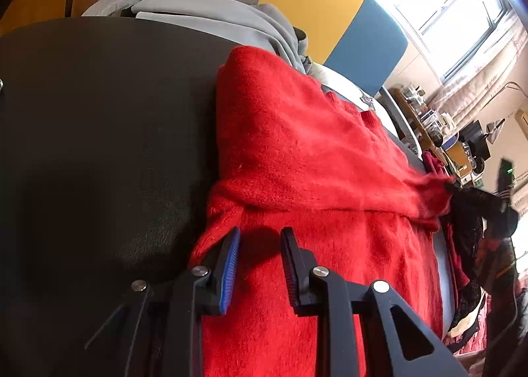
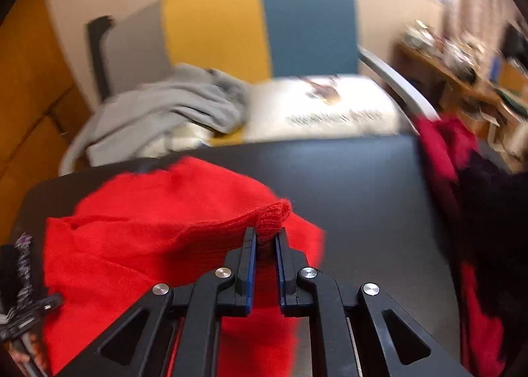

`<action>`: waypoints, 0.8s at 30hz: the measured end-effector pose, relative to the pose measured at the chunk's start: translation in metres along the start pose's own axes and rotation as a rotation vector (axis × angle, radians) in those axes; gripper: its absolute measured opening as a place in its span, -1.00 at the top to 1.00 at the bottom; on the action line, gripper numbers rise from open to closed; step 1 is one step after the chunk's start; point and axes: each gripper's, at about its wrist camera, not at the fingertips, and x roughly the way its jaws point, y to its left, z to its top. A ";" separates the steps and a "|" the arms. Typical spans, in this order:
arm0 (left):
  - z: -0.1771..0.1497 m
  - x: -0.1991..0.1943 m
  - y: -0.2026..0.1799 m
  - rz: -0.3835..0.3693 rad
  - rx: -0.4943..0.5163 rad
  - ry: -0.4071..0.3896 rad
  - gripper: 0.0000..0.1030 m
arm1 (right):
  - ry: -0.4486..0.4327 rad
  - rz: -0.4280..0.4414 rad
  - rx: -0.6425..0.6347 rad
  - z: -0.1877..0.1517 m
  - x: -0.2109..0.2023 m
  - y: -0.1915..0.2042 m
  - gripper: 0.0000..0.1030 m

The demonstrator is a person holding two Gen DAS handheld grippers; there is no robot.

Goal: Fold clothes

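- Dark bench (image 1: 99, 113), with a red sweater (image 1: 297, 152) spread over its right part, upper portion folded down into a thick crosswise roll.
- Left gripper (image 1: 260, 245) hovering over the sweater's lower left edge, jaws parted, nothing pinched between the pads.
- Grey garment (image 1: 214, 14) heaped behind the bench on a yellow-and-blue chair (image 1: 330, 7).
- In the right wrist view: right gripper (image 2: 265, 245) low over the sweater (image 2: 132, 245), jaws clenched on a ribbed cuff (image 2: 272, 215) that pokes up between the fingertips.
- Far right: dark and red clothing (image 2: 462, 179) draped off the bench edge; cluttered wooden shelf (image 2: 462, 80) beyond, blurred.
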 end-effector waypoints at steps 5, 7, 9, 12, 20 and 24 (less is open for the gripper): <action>0.001 -0.020 0.006 -0.020 -0.049 -0.019 0.53 | 0.065 0.042 0.061 -0.021 0.032 -0.006 0.79; 0.003 -0.034 0.003 -0.100 -0.057 -0.056 0.53 | 0.067 0.051 0.066 -0.020 0.037 -0.006 0.75; 0.011 -0.049 -0.003 -0.152 -0.051 -0.105 0.52 | 0.060 0.044 0.066 -0.018 0.035 -0.008 0.68; 0.033 -0.054 -0.018 -0.145 -0.017 -0.147 0.50 | 0.033 0.000 0.064 -0.016 0.023 -0.020 0.54; 0.084 0.009 -0.050 0.014 0.125 -0.052 0.50 | -0.040 0.121 -0.088 -0.008 -0.008 0.024 0.44; 0.090 0.034 -0.046 0.136 0.183 -0.021 0.50 | 0.072 0.126 -0.168 -0.015 0.026 0.056 0.44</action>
